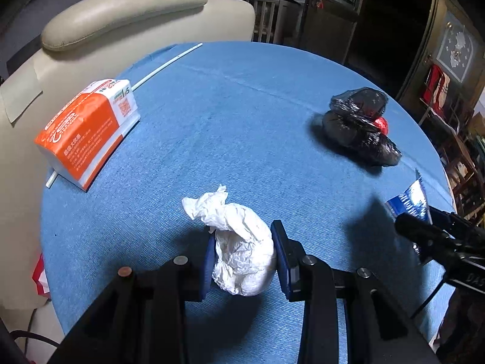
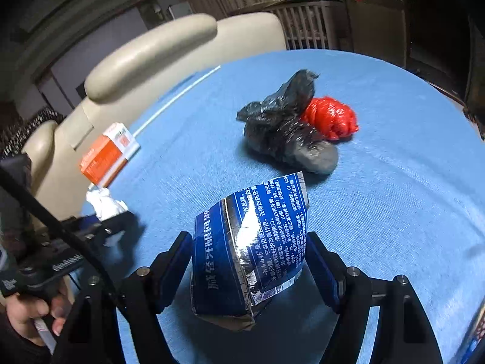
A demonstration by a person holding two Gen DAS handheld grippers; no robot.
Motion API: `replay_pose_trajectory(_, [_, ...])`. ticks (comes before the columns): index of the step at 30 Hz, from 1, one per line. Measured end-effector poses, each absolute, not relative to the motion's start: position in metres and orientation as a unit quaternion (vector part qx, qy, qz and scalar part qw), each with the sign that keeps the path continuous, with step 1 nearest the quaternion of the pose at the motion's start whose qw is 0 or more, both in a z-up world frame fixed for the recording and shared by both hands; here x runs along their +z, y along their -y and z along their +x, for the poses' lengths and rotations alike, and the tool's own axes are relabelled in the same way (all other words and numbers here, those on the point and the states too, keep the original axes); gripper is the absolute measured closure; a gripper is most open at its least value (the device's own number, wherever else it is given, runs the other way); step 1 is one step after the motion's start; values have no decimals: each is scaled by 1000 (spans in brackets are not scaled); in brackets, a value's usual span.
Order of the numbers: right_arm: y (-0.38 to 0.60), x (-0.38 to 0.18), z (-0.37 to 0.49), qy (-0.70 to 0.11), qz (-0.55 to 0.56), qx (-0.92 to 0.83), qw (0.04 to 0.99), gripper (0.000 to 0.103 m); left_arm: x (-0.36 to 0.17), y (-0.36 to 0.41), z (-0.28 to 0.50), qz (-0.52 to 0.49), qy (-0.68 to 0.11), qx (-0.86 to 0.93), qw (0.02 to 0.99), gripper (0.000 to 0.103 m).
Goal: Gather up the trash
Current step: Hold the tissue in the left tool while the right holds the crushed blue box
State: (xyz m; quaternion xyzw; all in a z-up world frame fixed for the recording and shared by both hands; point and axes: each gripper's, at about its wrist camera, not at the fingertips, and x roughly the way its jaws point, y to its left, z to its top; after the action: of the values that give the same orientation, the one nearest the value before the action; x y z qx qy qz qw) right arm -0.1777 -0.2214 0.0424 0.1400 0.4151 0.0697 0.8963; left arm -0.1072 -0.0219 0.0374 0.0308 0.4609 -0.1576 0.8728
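Crumpled tissue (image 1: 242, 251) hides left tool's (image 1: 245, 257) pads; carton (image 2: 251, 254) hides right's.

White tissue (image 1: 242, 251), blue-silver wrapper (image 2: 248, 248) (white lettering), blue tablecloth (image 1: 242, 115).

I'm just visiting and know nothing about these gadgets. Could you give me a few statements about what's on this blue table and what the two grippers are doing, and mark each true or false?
1. The left gripper is closed on a crumpled white tissue. True.
2. The right gripper is empty. False: it holds a flattened blue box printed with white text.
3. A black plastic bag lies on the blue table with a red bag touching it. True.
4. The orange and white pack lies on top of the black bag. False: it lies apart, near the table's edge by the beige chair.
5. A thin white stick lies on the table. True.
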Motion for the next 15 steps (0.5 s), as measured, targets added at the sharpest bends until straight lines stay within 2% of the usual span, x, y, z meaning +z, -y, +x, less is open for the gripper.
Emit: replay_pose_trajectory(15, [237, 69, -220, -376, 166, 69, 909, 26, 53, 49, -132, 58, -442, -176, 877, 66])
